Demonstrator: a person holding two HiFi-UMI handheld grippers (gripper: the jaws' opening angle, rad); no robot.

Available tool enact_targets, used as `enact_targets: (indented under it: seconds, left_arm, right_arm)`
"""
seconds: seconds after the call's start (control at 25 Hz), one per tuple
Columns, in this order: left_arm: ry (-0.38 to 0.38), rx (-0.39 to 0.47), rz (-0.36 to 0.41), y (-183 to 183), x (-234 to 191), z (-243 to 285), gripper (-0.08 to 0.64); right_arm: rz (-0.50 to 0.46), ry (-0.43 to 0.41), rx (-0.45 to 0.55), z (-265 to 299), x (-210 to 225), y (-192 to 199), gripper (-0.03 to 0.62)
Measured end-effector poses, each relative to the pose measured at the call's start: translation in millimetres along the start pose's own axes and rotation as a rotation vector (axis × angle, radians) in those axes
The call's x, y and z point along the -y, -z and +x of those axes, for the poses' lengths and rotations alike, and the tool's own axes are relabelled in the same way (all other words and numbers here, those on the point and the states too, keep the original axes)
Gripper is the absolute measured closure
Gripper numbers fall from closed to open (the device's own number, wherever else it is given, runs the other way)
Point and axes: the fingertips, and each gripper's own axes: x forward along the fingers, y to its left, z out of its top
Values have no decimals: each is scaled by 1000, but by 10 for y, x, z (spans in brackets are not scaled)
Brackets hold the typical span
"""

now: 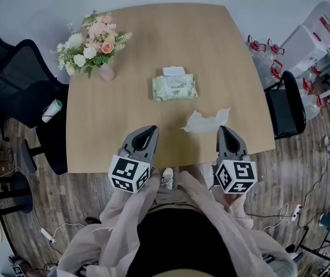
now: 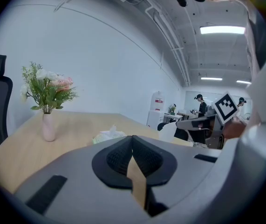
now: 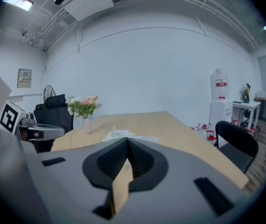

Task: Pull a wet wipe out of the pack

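Observation:
The pale green wet wipe pack [image 1: 174, 88] lies flat in the middle of the wooden table [image 1: 124, 114], its white lid [image 1: 173, 71] flipped open on the far side. One loose white wipe [image 1: 206, 121] lies crumpled on the table, nearer me and to the right of the pack. My left gripper [image 1: 151, 130] hovers over the near table edge, shut and holding nothing. My right gripper [image 1: 222, 129] is also shut and bare, just right of the loose wipe and apart from it. The left gripper view shows the pack [image 2: 108, 135] beyond the closed jaws [image 2: 132, 137]. In the right gripper view the wipe [image 3: 144, 137] sits past the closed jaws [image 3: 126, 139].
A pink vase of flowers [image 1: 95, 46] stands at the table's far left corner. Black office chairs flank the table at the left [image 1: 14, 88] and at the right [image 1: 286, 105]. The person's own body fills the space below the near edge.

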Motion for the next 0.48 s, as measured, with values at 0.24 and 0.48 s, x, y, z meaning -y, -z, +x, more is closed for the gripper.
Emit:
enact_targets:
  seconds: [0.24, 0.48]
  left_arm:
    - [-3, -7, 0, 19, 4, 34, 549]
    - [0, -7, 3, 1, 32, 100, 549]
  right_arm:
    - [2, -10, -2, 33, -3, 26, 583]
    - [3, -21, -12, 63, 11, 34, 583]
